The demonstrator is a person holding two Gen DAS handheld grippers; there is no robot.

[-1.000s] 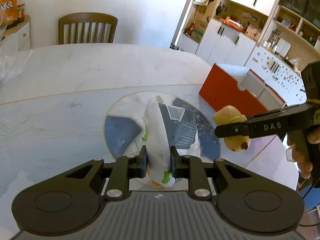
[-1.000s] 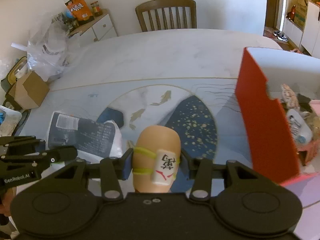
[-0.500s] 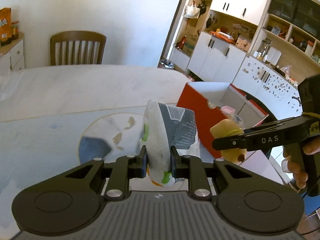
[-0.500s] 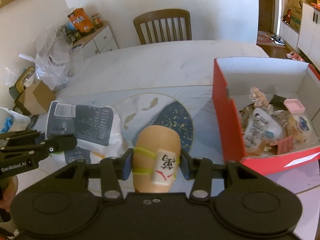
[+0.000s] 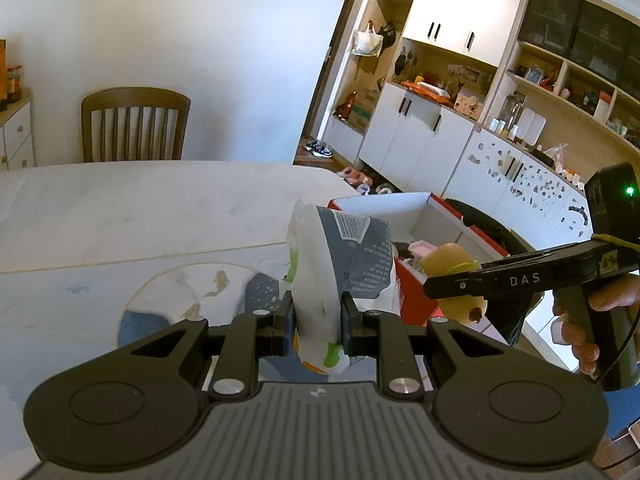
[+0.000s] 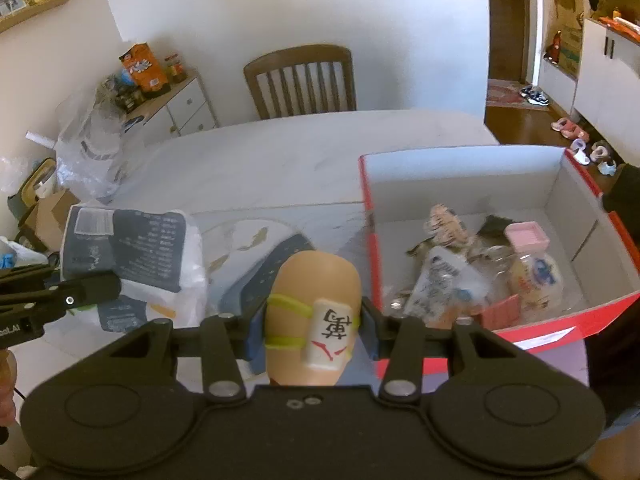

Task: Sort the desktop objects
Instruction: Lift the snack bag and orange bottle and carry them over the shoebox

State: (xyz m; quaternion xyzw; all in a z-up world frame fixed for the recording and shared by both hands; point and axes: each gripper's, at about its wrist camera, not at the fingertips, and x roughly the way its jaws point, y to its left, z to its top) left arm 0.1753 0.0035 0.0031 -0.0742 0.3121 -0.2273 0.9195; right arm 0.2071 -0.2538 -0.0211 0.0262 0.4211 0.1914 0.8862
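Note:
My left gripper [image 5: 316, 316] is shut on a white and grey snack bag [image 5: 344, 264] and holds it upright above the table, next to the red box [image 5: 416, 292]. The bag also shows at the left of the right wrist view [image 6: 132, 256]. My right gripper [image 6: 314, 328] is shut on a tan toy head [image 6: 316, 312] with yellow bands and a white tag. It holds the toy in the air just left of the red box [image 6: 372, 248]. The toy also shows in the left wrist view [image 5: 456, 280].
The red box has white inner walls and holds several small packets and a pink-capped bottle [image 6: 528, 256]. A patterned mat [image 5: 180, 300] lies on the white marble table [image 5: 140, 200]. A wooden chair [image 6: 300, 80] stands at the far side. Bags and cartons sit at the left [image 6: 88, 140].
Both grippers have risen and moved right toward the red box with their objects. The box's inside now shows in the right wrist view.

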